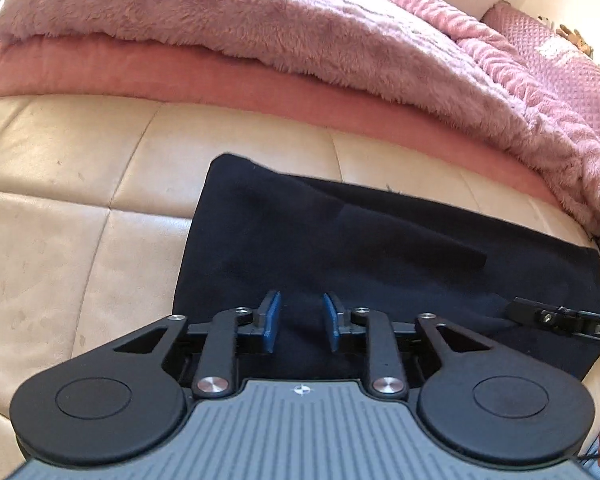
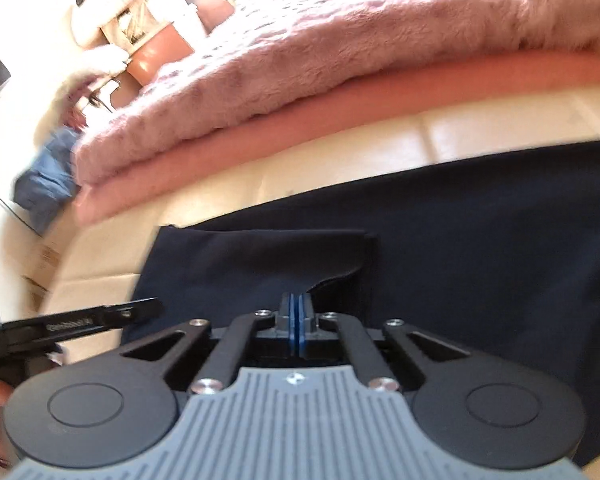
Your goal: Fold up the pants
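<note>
Dark navy pants [image 1: 340,248] lie flat on a cream leather surface [image 1: 80,200], folded into a long band. My left gripper [image 1: 300,312] hovers over the near edge of the pants, blue pads apart, holding nothing. In the right wrist view the pants [image 2: 440,240] spread across the middle, with a folded flap on top. My right gripper [image 2: 299,312] has its blue pads pressed together over the flap's edge; I cannot tell whether cloth is pinched between them. The other gripper's finger shows at the left edge [image 2: 100,316].
A fluffy pink blanket [image 1: 300,32] over a salmon-pink layer [image 1: 220,76] lies just behind the pants. A quilted pink cover [image 1: 560,60] is at far right. Blue cloth [image 2: 48,176] and clutter lie off the surface's left end in the right wrist view.
</note>
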`<state>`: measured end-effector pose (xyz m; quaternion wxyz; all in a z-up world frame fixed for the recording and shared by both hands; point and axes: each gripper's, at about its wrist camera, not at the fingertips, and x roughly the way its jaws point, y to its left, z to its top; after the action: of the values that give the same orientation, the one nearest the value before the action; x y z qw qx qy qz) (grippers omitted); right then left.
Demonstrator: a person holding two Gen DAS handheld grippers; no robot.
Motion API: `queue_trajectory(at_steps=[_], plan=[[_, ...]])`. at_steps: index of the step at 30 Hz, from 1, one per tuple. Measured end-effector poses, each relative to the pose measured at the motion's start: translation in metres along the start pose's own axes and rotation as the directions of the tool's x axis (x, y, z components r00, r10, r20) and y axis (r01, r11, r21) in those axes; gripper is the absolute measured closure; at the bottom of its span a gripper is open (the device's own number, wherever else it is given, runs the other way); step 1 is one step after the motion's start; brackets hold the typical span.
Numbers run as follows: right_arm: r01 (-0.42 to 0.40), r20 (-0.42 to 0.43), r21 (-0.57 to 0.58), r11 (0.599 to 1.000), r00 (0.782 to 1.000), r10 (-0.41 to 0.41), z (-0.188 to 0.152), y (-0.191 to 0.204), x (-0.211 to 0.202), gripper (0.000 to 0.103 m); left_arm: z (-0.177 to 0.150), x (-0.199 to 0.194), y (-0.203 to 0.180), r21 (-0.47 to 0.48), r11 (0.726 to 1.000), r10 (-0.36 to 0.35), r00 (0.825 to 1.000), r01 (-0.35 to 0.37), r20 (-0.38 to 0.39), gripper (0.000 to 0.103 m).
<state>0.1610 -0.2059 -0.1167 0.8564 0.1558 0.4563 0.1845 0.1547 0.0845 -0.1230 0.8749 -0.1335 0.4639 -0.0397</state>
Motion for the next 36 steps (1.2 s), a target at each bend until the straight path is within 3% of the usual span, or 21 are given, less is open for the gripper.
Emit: queue_trajectory(at_steps=[3, 8, 9, 12, 18, 23, 25, 29, 32, 36], plan=[[0.009, -0.063, 0.097, 0.995, 0.998, -0.003, -0.007, -0.020, 0.014, 0.103, -0.004, 0.003, 0.002, -0.011, 1.000, -0.004, 1.000, 0.004, -0.006, 0.074], [0.027, -0.094, 0.095, 0.995, 0.995, -0.018, -0.014, -0.022, 0.018, 0.100, -0.006, 0.010, -0.004, 0.055, 0.998, 0.019, 0.998, -0.016, -0.053, 0.074], [0.019, -0.085, 0.115, 0.993, 0.996, -0.009, -0.012, -0.025, 0.014, 0.096, -0.006, 0.009, -0.006, 0.075, 0.997, 0.027, 0.998, -0.023, -0.050, 0.074], [-0.019, -0.058, 0.161, 0.987, 0.998, 0.029, -0.004, -0.034, 0.010, 0.062, -0.006, 0.010, -0.008, 0.078, 0.996, 0.035, 0.998, -0.031, -0.052, 0.074], [-0.091, -0.058, 0.305, 0.948, 0.992, 0.113, 0.004, -0.056, 0.039, 0.065, -0.005, 0.012, -0.006, 0.052, 0.999, 0.019, 0.998, -0.016, -0.052, 0.074], [-0.163, -0.048, 0.386, 0.908, 0.979, 0.197, 0.002, -0.066, 0.051, 0.081, -0.005, 0.013, -0.008, 0.057, 0.998, 0.016, 0.999, -0.013, -0.051, 0.074], [-0.184, -0.034, 0.430, 0.884, 0.975, 0.220, -0.003, -0.076, 0.054, 0.101, -0.006, 0.013, -0.008, 0.058, 0.998, 0.014, 0.999, -0.011, -0.049, 0.074], [-0.220, -0.014, 0.497, 0.840, 0.965, 0.261, -0.011, -0.090, 0.055, 0.103, -0.005, 0.013, -0.007, 0.041, 0.999, 0.015, 0.999, -0.013, -0.047, 0.074], [-0.192, -0.034, 0.416, 0.889, 0.974, 0.226, -0.004, -0.076, 0.047, 0.103, -0.004, 0.009, -0.012, 0.041, 0.999, 0.025, 0.999, -0.024, -0.033, 0.074], [-0.142, -0.037, 0.264, 0.954, 0.987, 0.157, 0.015, -0.038, 0.029, 0.103, -0.002, -0.015, -0.011, -0.008, 1.000, -0.005, 0.999, 0.005, 0.044, 0.074]])
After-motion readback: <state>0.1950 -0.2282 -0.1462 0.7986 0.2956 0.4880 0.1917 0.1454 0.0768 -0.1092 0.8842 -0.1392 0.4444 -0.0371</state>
